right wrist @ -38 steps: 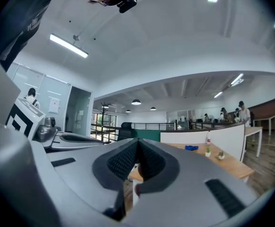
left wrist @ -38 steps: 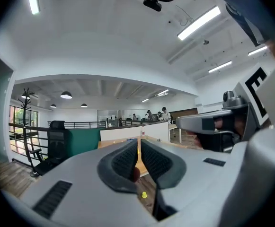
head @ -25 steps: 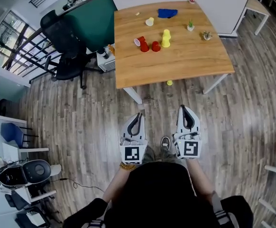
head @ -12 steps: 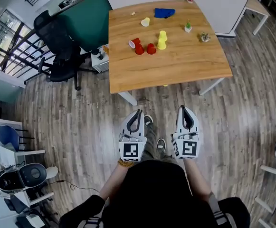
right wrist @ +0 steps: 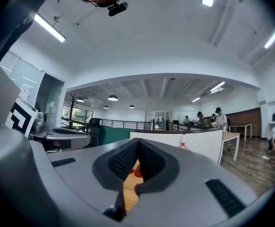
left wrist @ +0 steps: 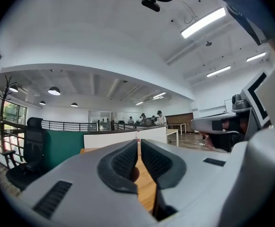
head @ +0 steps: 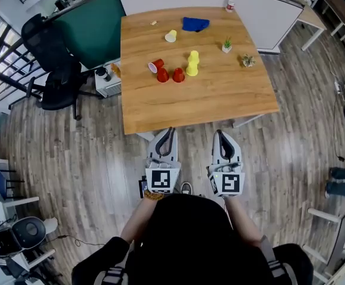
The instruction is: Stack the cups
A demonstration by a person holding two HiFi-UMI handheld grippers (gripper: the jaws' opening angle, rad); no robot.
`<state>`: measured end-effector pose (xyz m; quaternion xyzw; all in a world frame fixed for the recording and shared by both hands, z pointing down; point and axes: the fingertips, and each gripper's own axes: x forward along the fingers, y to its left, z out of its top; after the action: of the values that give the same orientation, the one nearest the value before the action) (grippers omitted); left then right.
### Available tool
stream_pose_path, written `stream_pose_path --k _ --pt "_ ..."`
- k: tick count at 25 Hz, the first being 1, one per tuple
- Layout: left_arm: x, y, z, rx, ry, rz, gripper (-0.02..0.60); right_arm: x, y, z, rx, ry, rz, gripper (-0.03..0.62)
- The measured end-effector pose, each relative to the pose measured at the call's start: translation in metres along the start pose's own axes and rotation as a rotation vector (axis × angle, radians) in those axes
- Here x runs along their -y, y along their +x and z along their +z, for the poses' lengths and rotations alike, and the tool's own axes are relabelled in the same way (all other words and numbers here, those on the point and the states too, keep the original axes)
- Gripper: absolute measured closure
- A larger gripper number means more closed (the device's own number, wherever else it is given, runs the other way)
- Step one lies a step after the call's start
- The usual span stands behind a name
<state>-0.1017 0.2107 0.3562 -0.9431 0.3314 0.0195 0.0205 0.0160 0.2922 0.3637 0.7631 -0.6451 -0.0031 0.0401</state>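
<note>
On the wooden table (head: 220,100) stand two upside-down red cups (head: 163,75) (head: 178,75), and a third red cup (head: 156,66) lies on its side beside them. A yellow stack of cups (head: 192,63) rises just right of them, and a pale yellow cup (head: 170,35) sits farther back. My left gripper (head: 166,134) and right gripper (head: 220,135) are held level at the table's near edge, well short of the cups. Both are shut and hold nothing. In the right gripper view the shut gripper (right wrist: 138,145) shows a red cup (right wrist: 137,173) far ahead through the slit; the left gripper (left wrist: 139,143) is likewise shut.
A blue cloth (head: 195,24), two small potted plants (head: 226,44) (head: 246,59) and a bottle (head: 230,2) are at the table's back. A black office chair (head: 56,79) stands left of the table. A white partition (head: 261,16) runs behind it.
Both grippers have moved forward across the floor to the table's near edge. The table and cups now appear nearer in the head view. The jaws stayed shut.
</note>
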Motion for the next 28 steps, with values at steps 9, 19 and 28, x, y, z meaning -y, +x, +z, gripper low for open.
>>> stream_pose_path --k 9,19,28 --pt "-0.072 0.070 -0.002 -0.002 -0.043 0.009 0.541 -0.014 0.113 0.021 -0.004 -0.032 0.059 0.586" --pt "-0.108 0.125 -0.027 -0.033 -0.088 0.013 0.541 -0.005 0.176 0.006 -0.052 -0.033 0.070 0.587" --pt "-0.108 0.191 -0.047 -0.137 -0.064 0.058 0.541 0.042 0.260 -0.008 -0.058 -0.014 0.159 0.586"
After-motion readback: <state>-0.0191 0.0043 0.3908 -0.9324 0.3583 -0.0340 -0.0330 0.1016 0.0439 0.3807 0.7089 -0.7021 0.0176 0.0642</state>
